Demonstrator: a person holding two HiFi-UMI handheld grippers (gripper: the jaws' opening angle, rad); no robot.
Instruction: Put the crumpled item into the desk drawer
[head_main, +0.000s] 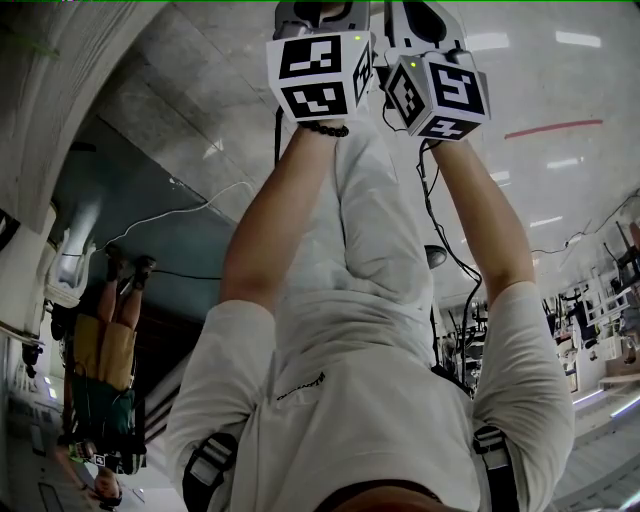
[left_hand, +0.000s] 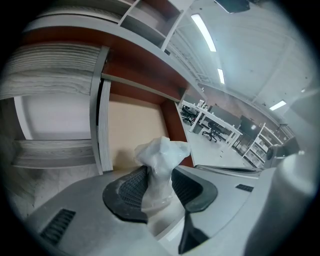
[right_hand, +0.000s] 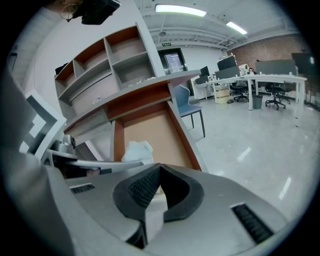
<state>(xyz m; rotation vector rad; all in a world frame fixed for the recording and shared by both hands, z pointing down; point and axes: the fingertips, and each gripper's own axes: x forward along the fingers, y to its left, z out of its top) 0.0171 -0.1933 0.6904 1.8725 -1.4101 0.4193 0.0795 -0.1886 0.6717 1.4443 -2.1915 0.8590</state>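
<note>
One crumpled item (left_hand: 162, 152), clamped in the left hand-held gripper (left_hand: 160, 176), faces the open drawer (left_hand: 134, 131) at twelve o'clock; the right hand-held gripper (right_hand: 159, 172) is closed on nothing.

Occlusions and cropping noted.
Head view: top edge crops the left gripper (head_main: 318, 70) and right gripper (head_main: 440, 95) just past their marker cubes; jaws out of frame. Left gripper view: lower end of the crumpled item (left_hand: 161, 155) buried between the jaws. Right gripper view: left gripper's body masks the item's underside and the near end of the drawer (right_hand: 150, 132).
</note>
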